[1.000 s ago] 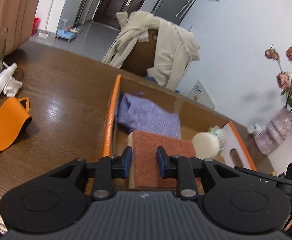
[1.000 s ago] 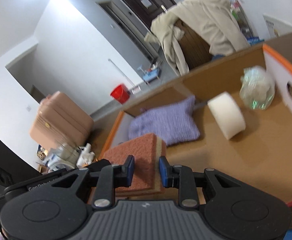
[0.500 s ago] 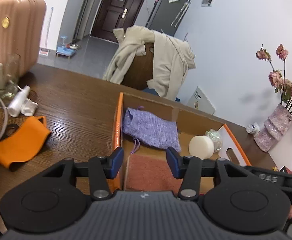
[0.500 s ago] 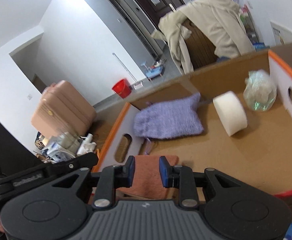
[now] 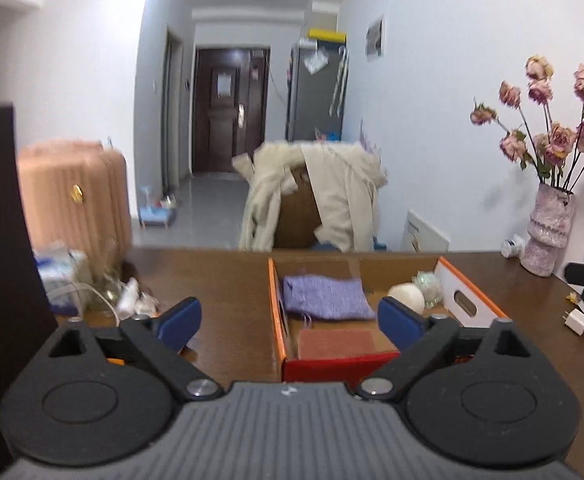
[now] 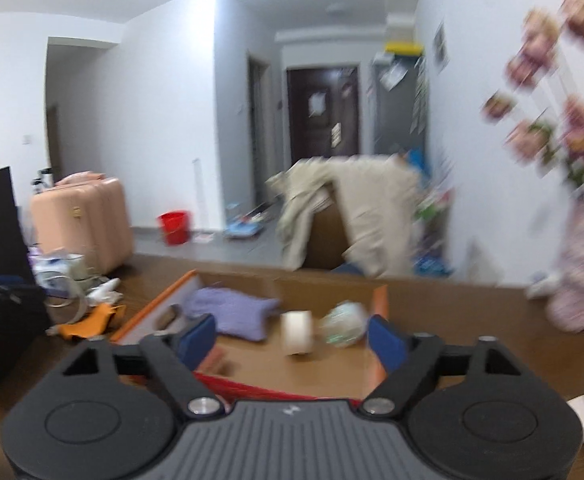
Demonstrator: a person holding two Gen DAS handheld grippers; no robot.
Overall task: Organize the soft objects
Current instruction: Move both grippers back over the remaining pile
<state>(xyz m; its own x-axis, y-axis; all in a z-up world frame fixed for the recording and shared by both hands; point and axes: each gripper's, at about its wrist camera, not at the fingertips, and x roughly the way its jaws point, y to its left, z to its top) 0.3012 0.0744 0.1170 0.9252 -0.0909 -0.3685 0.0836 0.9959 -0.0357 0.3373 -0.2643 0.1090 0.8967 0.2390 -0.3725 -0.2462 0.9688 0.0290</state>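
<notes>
An open cardboard box (image 5: 468,304) with orange edges sits on the brown table. In it lie a rust-red sponge (image 5: 336,343) at the near end, a purple knit pouch (image 5: 326,297), a white foam roll (image 5: 406,295) and a crinkly clear wad (image 5: 428,285). My left gripper (image 5: 290,322) is open and empty, pulled back above the box's near edge. My right gripper (image 6: 290,338) is open and empty, also back from the box (image 6: 380,304); its view is blurred and shows the pouch (image 6: 234,312), the roll (image 6: 298,332), the wad (image 6: 342,324) and a sliver of sponge (image 6: 214,360).
An orange mask (image 6: 92,320) lies on the table left of the box, beside white bottles and clutter (image 5: 132,300). A vase of dried roses (image 5: 548,236), a charger (image 5: 576,324) and small boxes stand at right. A chair draped with a beige coat (image 5: 316,200) stands behind the table.
Both grippers let go of the sponge, opened wide and drew back and up from the box. The sponge now lies flat in the box's near end.
</notes>
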